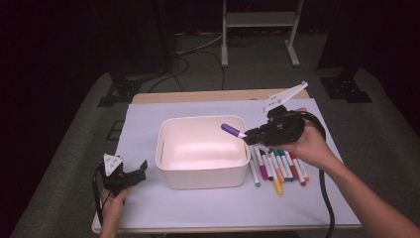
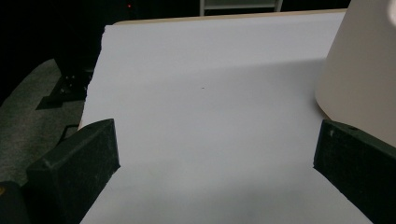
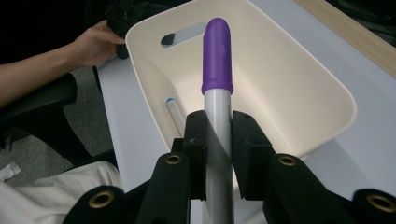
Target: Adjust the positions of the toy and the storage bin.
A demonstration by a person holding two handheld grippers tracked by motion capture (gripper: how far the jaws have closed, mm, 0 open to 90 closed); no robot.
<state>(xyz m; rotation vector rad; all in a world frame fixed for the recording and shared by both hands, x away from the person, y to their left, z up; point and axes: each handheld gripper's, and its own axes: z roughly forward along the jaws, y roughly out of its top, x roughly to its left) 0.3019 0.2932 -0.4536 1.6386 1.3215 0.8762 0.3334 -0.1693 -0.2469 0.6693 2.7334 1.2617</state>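
Note:
My right gripper (image 1: 253,135) is shut on a purple-capped white marker (image 1: 232,131), holding it over the right rim of the cream bin (image 1: 171,148). In the right gripper view the purple marker (image 3: 217,88) sticks out between the closed jaws, pointing over the bin (image 3: 303,88). A white marker with a blue tip (image 3: 173,114) lies inside the bin against its wall. Several coloured markers (image 1: 278,167) lie in a row on the white sheet right of the bin. My left gripper (image 1: 136,174) rests on the sheet left of the bin, jaws open and empty, its fingers (image 2: 77,168) wide apart.
A white sheet (image 1: 208,206) covers the wooden table. The bin wall (image 2: 364,70) stands close on the right of the left gripper. A person's hand (image 3: 95,44) shows beyond the bin's far end. Dark floor, cables and stand legs lie behind the table.

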